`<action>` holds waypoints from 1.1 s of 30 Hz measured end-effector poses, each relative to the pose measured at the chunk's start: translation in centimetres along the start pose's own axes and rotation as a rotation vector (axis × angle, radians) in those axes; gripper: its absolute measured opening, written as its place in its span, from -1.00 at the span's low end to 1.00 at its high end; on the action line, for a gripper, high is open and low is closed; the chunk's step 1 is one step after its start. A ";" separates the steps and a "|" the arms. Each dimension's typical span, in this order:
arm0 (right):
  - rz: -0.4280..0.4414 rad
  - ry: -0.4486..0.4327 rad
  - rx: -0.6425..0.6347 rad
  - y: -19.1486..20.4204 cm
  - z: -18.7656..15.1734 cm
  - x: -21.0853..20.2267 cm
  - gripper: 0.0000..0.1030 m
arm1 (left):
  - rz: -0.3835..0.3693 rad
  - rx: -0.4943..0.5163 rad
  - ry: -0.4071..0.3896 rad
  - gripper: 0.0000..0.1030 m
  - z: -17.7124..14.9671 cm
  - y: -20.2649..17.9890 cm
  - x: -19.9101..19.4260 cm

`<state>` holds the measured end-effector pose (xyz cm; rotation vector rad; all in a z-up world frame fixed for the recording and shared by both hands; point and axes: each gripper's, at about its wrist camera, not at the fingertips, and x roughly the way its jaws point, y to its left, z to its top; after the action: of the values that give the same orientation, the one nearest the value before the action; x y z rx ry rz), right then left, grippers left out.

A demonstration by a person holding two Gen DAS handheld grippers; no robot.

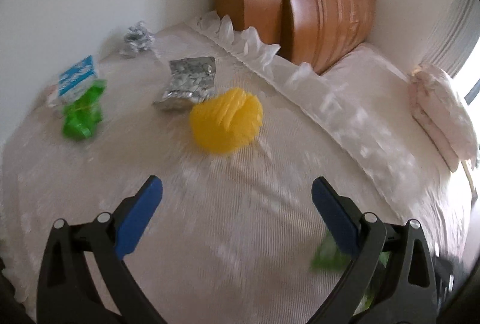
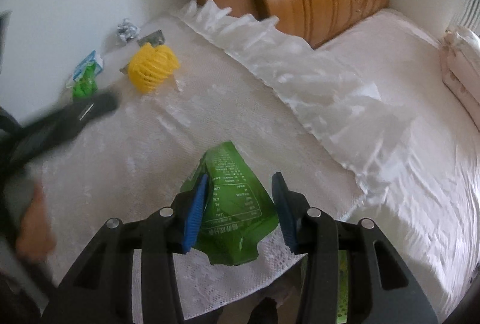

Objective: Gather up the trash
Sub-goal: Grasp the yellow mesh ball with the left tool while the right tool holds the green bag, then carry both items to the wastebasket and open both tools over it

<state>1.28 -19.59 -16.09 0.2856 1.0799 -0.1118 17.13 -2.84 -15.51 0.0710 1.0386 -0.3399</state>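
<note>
Trash lies on a white bedspread (image 1: pixel 240 234). In the left wrist view my left gripper (image 1: pixel 237 184) is open and empty above the cover. Just beyond it is a yellow ridged plastic ball (image 1: pixel 226 123), then a silver foil packet (image 1: pixel 189 82), a crumpled foil wad (image 1: pixel 136 39), a blue-and-white carton (image 1: pixel 79 78) and a green wrapper (image 1: pixel 82 114). In the right wrist view my right gripper (image 2: pixel 241 177) is shut on a green printed packet (image 2: pixel 234 204), with a blue pad on each side of it. The left gripper (image 2: pixel 90 111) shows there as a dark blur at the left.
A wooden headboard (image 1: pixel 300 3) stands against the wall behind a ruffled white pillow edge (image 1: pixel 261 54). Folded pink bedding (image 1: pixel 441 114) lies at the far right by a window. A white wall borders the bed on the left. A hand (image 2: pixel 33 225) shows at lower left.
</note>
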 end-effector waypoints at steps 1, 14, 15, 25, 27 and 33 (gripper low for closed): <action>-0.002 0.009 -0.007 0.2 -0.4 0.1 -0.14 | 0.004 -0.007 0.008 0.85 0.7 -0.2 1.0; 0.011 0.039 0.019 -0.5 -3.1 0.4 0.62 | 0.088 0.019 0.019 -0.02 3.0 0.1 7.3; 0.014 0.041 0.024 -0.6 -3.1 0.4 0.63 | 0.086 0.034 0.015 -0.11 3.0 0.1 7.1; -0.061 0.118 -0.177 1.7 -1.5 2.4 0.38 | -0.003 0.038 -0.017 -0.44 0.5 1.9 2.0; -0.026 0.136 -0.170 1.9 -1.6 2.7 0.06 | -0.005 0.036 -0.028 -0.45 -0.2 2.5 0.3; 0.052 0.102 -0.075 1.5 -1.6 2.0 -0.33 | 0.022 0.010 -0.078 -0.46 -3.4 5.0 -5.0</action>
<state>1.20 -17.59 -18.30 0.2543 1.1745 -0.0104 13.48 3.85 -13.47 0.0769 0.9581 -0.3254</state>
